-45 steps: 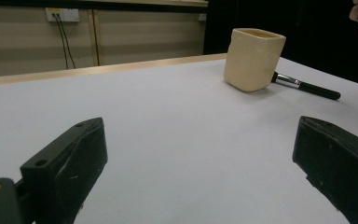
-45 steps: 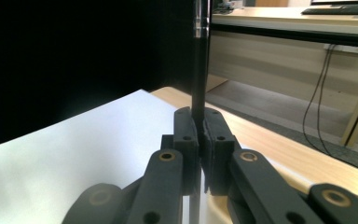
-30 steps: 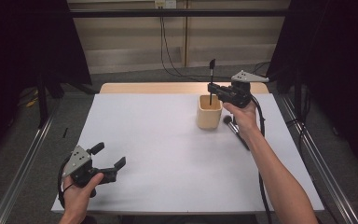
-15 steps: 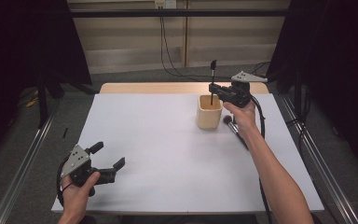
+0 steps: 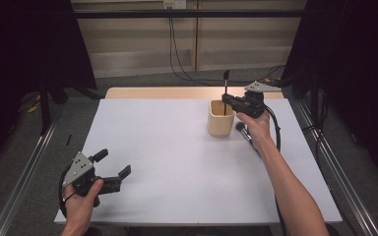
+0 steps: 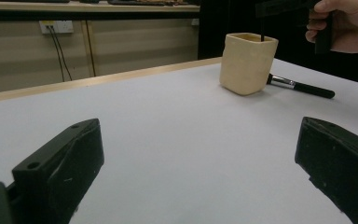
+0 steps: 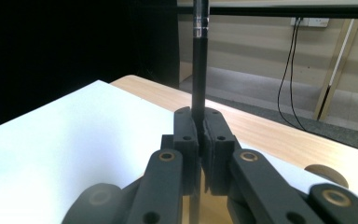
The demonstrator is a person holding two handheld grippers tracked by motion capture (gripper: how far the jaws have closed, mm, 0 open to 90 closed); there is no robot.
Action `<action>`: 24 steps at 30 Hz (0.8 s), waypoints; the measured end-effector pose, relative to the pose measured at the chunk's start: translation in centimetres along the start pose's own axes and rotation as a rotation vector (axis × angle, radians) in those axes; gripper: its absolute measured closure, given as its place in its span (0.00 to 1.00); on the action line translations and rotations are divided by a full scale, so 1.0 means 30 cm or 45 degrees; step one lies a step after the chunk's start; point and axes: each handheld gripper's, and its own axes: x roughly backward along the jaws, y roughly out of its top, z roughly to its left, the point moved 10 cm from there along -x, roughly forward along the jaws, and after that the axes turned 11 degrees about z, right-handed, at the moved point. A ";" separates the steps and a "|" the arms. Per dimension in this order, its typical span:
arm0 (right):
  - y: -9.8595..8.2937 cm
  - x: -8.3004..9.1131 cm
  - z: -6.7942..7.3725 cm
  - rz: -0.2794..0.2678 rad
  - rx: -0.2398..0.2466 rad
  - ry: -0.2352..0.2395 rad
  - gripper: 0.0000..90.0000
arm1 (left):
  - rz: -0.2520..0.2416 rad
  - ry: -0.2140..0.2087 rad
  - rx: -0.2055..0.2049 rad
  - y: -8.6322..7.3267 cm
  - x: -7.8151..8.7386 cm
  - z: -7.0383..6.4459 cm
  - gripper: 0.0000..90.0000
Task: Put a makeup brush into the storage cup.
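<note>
Right gripper [image 5: 228, 100]: held above the cup at the far right of the table, jaws pinched tight on a thin black brush; in the right gripper view [image 7: 200, 128] the two pads press on the handle from both sides.
Brush [image 5: 225, 93]: upright, gripped partway up its handle; its lower end goes down into the cup, its top stands above the gripper. The right gripper view shows the handle [image 7: 198, 56] rising straight out of the jaws with a silver band near the top.
Cup [image 5: 221, 118]: tan, square-sided, upright on the white table, just under the right gripper; also seen in the left gripper view [image 6: 247, 63].
Second brush [image 5: 243, 132]: black with a silver ferrule, lying flat on the table just beside the cup, at its right, below the right hand; seen too in the left gripper view [image 6: 300, 86].
Left gripper [image 5: 112, 168]: at the near left corner, low over the table, jaws spread wide with nothing between them, well apart from the cup.
Table [image 5: 167, 162]: white top, bare wooden strip at the far edge.
</note>
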 end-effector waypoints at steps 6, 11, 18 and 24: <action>-0.032 -0.012 -0.005 0.016 -0.009 0.004 0.96 | 0.013 -0.023 0.002 -0.003 -0.004 -0.016 0.02; -0.065 -0.023 -0.017 0.046 -0.006 -0.005 0.96 | 0.005 -0.006 0.006 0.000 -0.009 -0.009 0.02; -0.094 -0.032 -0.020 0.059 -0.026 -0.008 0.95 | 0.014 -0.023 0.027 -0.003 -0.006 -0.008 0.02; -0.103 -0.033 -0.022 0.062 -0.034 0.002 0.95 | 0.025 -0.029 0.004 -0.006 -0.005 -0.015 0.03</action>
